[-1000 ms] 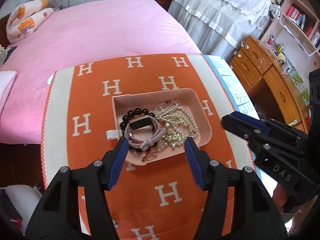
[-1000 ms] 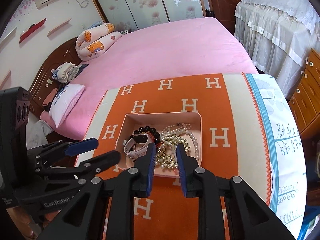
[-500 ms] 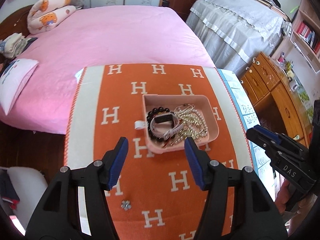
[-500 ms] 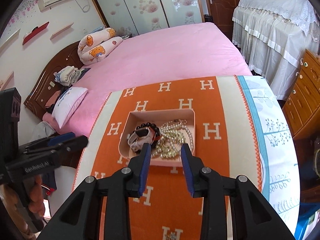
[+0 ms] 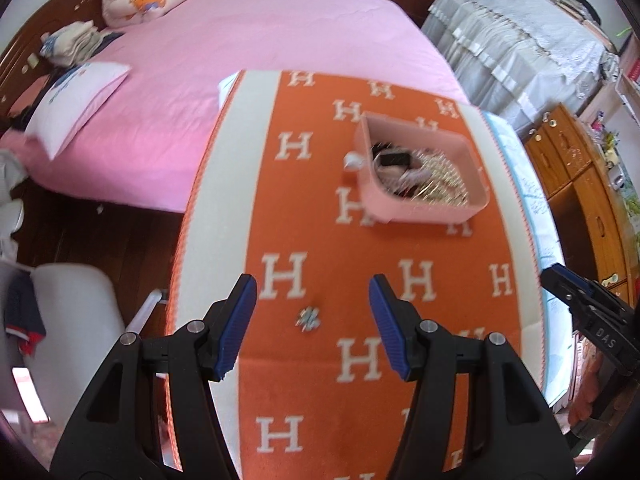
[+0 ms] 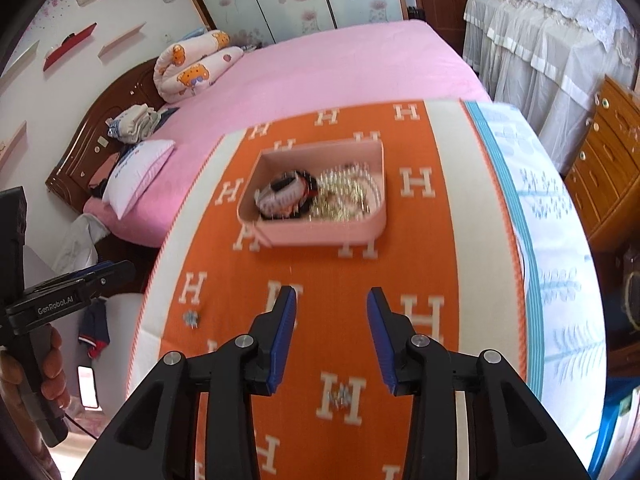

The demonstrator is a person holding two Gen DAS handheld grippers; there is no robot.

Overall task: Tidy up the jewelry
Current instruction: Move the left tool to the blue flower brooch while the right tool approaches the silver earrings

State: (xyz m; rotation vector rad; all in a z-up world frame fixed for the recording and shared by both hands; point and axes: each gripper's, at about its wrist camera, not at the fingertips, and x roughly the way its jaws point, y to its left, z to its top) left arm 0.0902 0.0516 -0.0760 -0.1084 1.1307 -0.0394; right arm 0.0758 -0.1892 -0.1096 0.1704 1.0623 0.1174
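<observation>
Currently both tongs gape empty: left tongs (image 5: pixel 312 312) over a small brooch (image 5: pixel 307 319), right tongs (image 6: pixel 331 320), jaws just widening, short of the pink jewelry tray (image 6: pixel 320 232).

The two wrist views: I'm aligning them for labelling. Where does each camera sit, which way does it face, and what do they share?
Left wrist: behind the open left gripper, angled down at the orange H-patterned blanket; the right gripper shows at right.
Right wrist: behind the open right gripper, whose jaws have just been opening on nothing, same downward slant; the left gripper and holding hand show at left.
Shared: the pink rectangular jewelry tray, the small silver trinket, and the pink bed.
</observation>
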